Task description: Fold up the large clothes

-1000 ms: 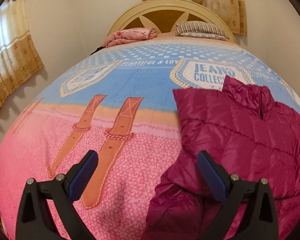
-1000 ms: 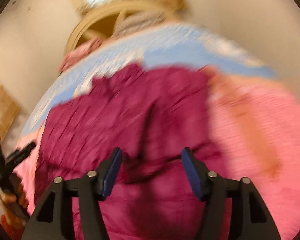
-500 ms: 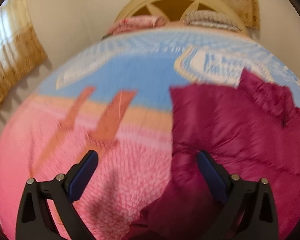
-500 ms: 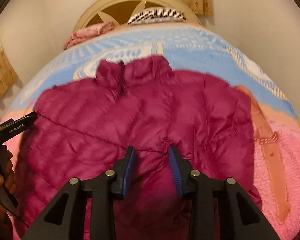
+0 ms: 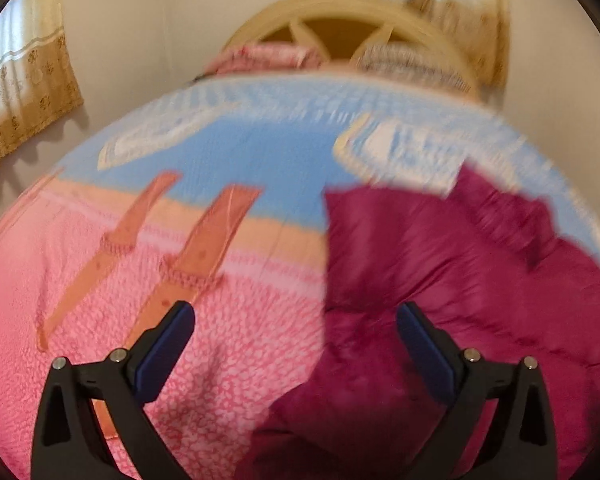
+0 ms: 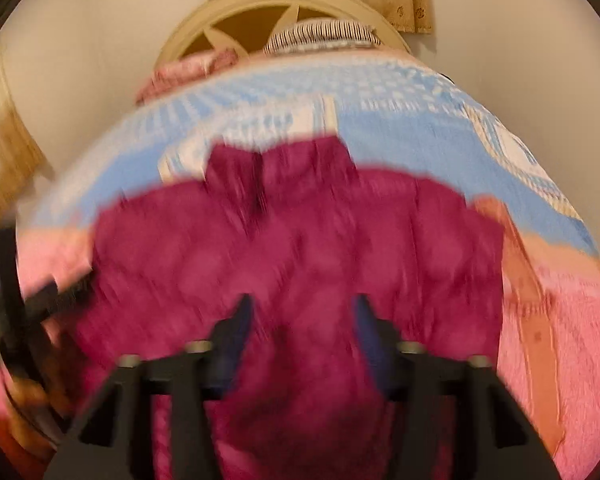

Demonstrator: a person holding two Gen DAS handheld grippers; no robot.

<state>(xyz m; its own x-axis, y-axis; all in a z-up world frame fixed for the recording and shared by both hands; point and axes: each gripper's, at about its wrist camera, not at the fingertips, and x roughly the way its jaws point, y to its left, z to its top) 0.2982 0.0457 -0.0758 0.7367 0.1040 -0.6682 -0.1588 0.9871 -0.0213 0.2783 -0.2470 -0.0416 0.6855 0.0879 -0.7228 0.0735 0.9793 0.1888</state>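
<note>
My right jaws [image 6: 302, 328] have just been opening above the magenta puffer jacket [image 6: 300, 264] and now stand apart with nothing gripped, only fabric beneath them; I judge a pinch released and the fold not yet begun. My left jaws [image 5: 296, 344] gape wide too, straddling the jacket's left edge over the pink bedspread [image 5: 100, 320]. The jacket lies spread on the near half of the bed, collar pointing far toward the headboard [image 6: 276, 12], hem near me, its long axis running near to far.
</note>
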